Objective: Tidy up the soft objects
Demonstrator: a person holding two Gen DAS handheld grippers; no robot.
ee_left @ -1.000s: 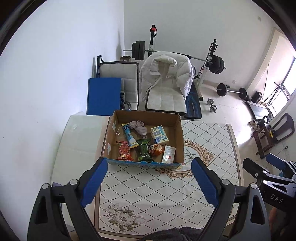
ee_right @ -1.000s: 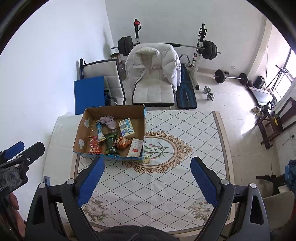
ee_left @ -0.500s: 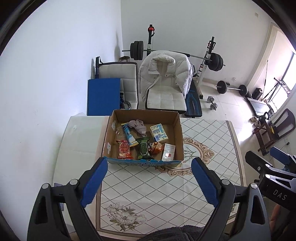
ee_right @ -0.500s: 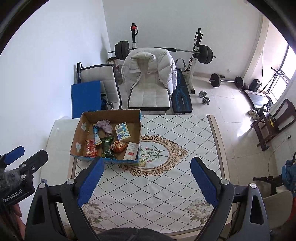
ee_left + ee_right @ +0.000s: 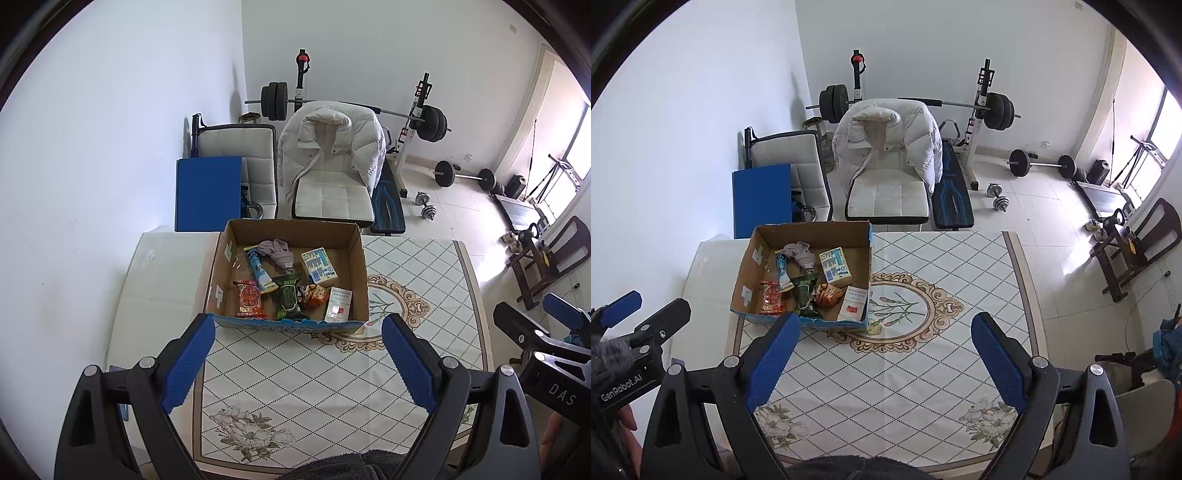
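Observation:
An open cardboard box [image 5: 362, 273] [image 5: 746, 273] stands on the patterned table [image 5: 314, 387] [image 5: 942, 350]. It holds a crumpled grey cloth [image 5: 279, 253] [image 5: 802, 253], a red snack packet [image 5: 249, 300], a green packet [image 5: 290, 298], an orange packet [image 5: 314, 295], a blue tube [image 5: 258, 267], a blue-white carton [image 5: 318, 264] and a white-red box [image 5: 338, 304]. My left gripper [image 5: 298, 363] is open and empty, high above the table's near side. My right gripper [image 5: 884, 360] is open and empty, to the right of the box.
A white chair with a puffy jacket [image 5: 332, 147] and a second chair with a blue board [image 5: 207, 192] stand behind the table. Weight bench, barbells and dumbbells [image 5: 424, 206] lie beyond. A dark wooden chair [image 5: 1137, 251] stands at the right.
Both grippers have drawn back and up a little, so the box and table look smaller and farther. Both stay open and empty.

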